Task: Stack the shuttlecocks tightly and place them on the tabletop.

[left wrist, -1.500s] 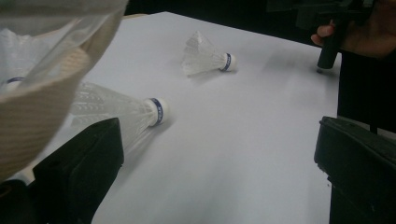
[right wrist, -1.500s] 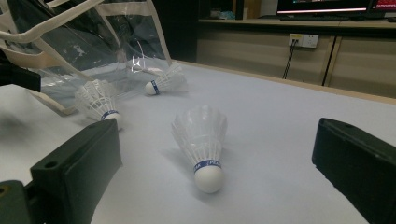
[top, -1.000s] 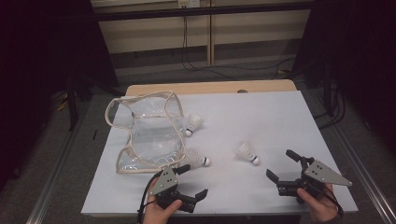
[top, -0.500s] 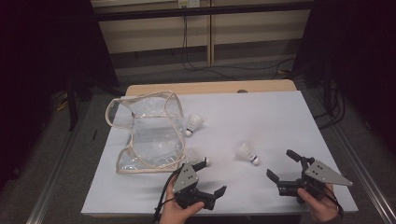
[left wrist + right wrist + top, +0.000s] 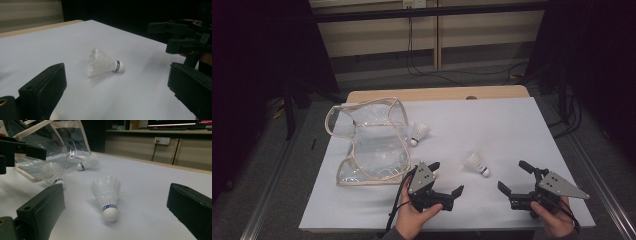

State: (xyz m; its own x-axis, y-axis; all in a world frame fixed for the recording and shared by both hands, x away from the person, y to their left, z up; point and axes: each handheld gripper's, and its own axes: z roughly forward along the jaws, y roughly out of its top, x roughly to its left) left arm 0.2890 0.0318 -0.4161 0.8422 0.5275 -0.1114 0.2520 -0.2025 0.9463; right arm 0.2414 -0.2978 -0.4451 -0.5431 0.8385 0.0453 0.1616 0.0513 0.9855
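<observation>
A clear pouch point(image 5: 372, 145) lies at nine o'clock on the bench point(image 5: 512, 130), its contents unreadable. Three shuttlecocks lie outside it; the middle shuttlecock point(image 5: 476, 164) rests between the left tongs point(image 5: 445, 180) and right tongs point(image 5: 514, 177), both spread open and empty.

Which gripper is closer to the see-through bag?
Left. The left gripper sits just off the near right corner of the clear bag; the right gripper is far across the table, beyond a shuttlecock.
</observation>
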